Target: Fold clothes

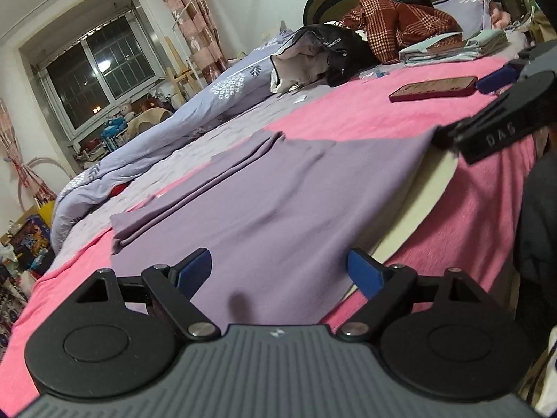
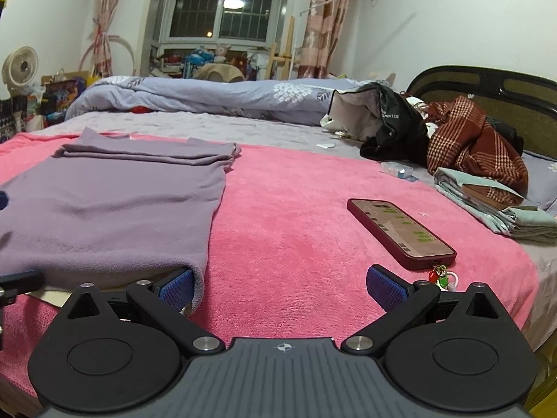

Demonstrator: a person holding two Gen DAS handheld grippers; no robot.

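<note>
Lilac garment [image 2: 104, 202] perhaps partly cut off.

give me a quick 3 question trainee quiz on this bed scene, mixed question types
1. True or false: the left claw is shut on the purple garment.
2. Multiple choice: the phone lies on A) the pink blanket B) the purple garment C) the plaid cloth.
3. Short answer: which edge of the garment is already folded over, the near or the far one?

Key
1. False: its jaws stand wide open over the garment.
2. A.
3. The far edge, where layers are stacked.
</note>
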